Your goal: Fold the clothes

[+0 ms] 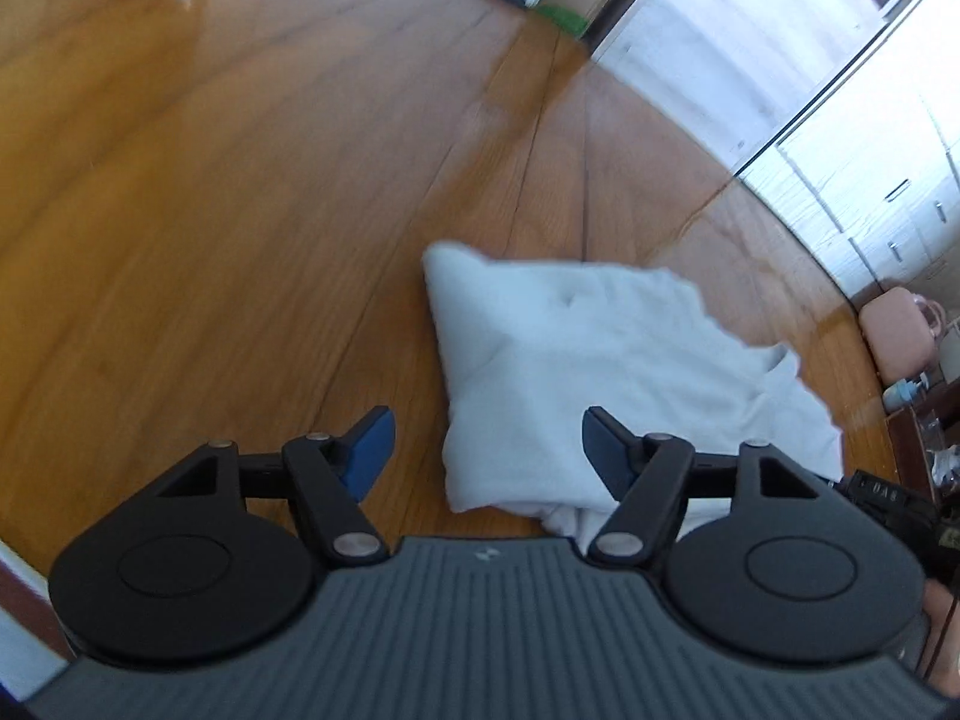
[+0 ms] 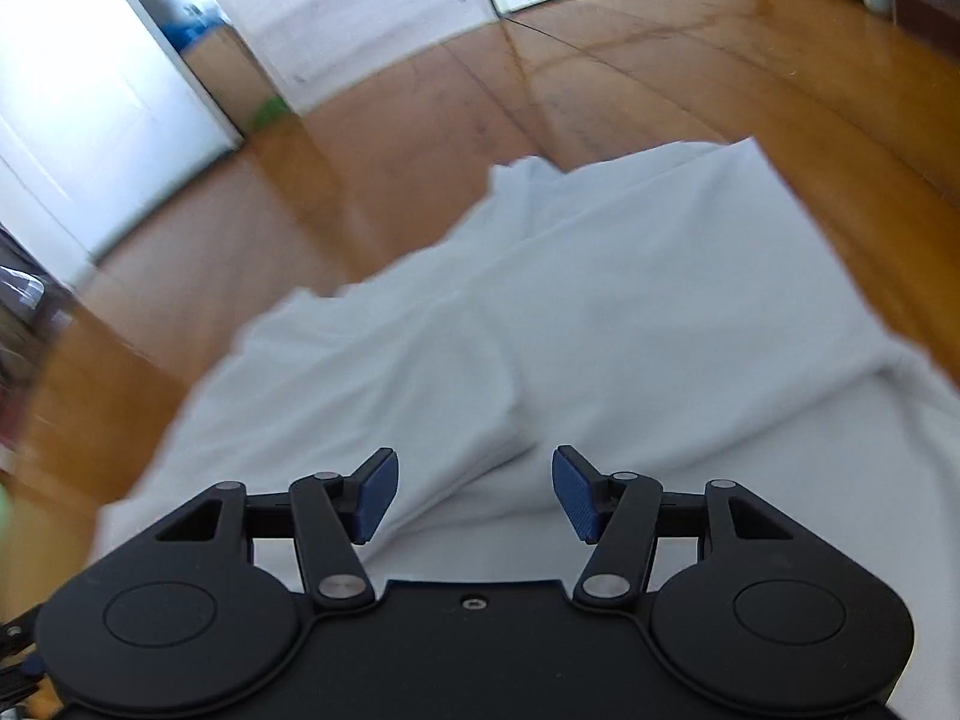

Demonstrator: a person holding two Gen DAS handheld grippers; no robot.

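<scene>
**Left wrist and right wrist views: both grippers spread over a white garment on a wooden floor**

Left wrist view: the left gripper (image 1: 489,450) hangs over the wooden floor (image 1: 240,180) with its blue pads (image 1: 372,450) set wide apart. Nothing is clamped between them. The white garment (image 1: 600,348) lies partly folded on the boards, ahead and to the right; its left edge shows in the gap between the fingers, and the right pad stands in front of the cloth. Whether that pad touches the fabric cannot be told. White cabinets (image 1: 870,180) line the far side.

Right wrist view: the right gripper (image 2: 474,495) points down over the same garment (image 2: 600,312), which fills most of the view in soft folds. Its jaws are likewise wide open and grip nothing. Floorboards (image 2: 420,120) run beyond the cloth toward a white door (image 2: 90,120).
</scene>
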